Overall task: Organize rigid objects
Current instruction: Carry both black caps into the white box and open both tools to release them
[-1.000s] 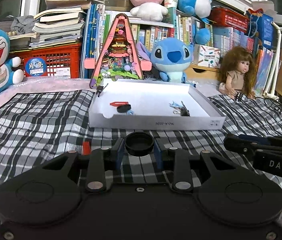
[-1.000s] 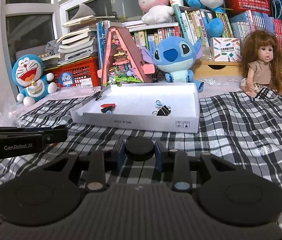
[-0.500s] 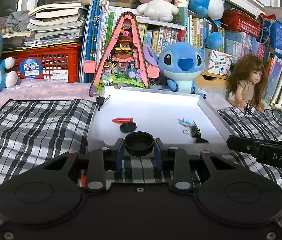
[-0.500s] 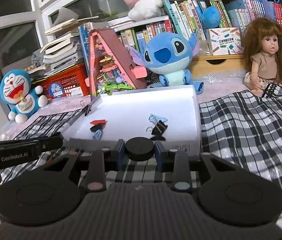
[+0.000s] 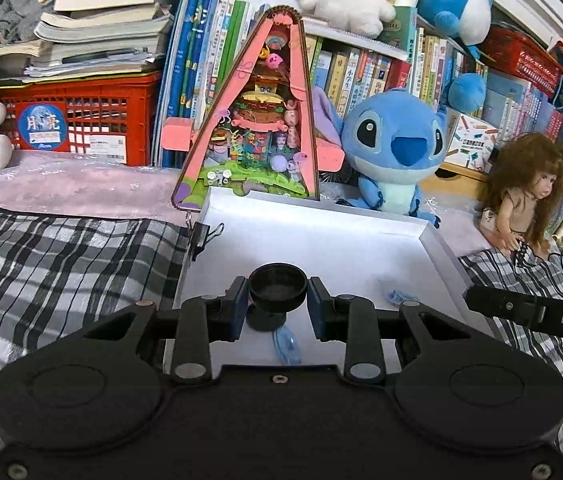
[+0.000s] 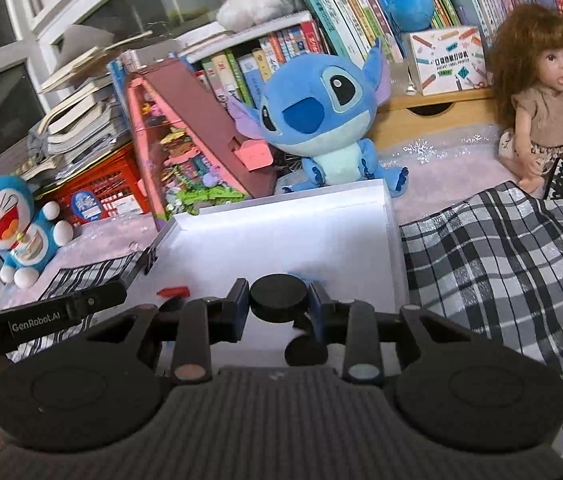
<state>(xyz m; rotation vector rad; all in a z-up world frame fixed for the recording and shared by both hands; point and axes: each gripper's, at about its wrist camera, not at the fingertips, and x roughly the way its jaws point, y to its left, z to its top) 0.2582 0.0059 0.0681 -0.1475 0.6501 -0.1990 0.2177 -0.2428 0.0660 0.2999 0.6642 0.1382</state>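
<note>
A checked black-and-white cloth covers the surface in front of crowded bookshelves, where a blue plush, a pink triangular toy house and a long-haired doll crowd the far edge of a white tray. Over that tray the left gripper has its jaws clamped on a black open-topped cap, with a blue clip and a dark disc on the tray floor just below. The right gripper likewise pinches a flat black cap above the tray, near a red piece.
</note>
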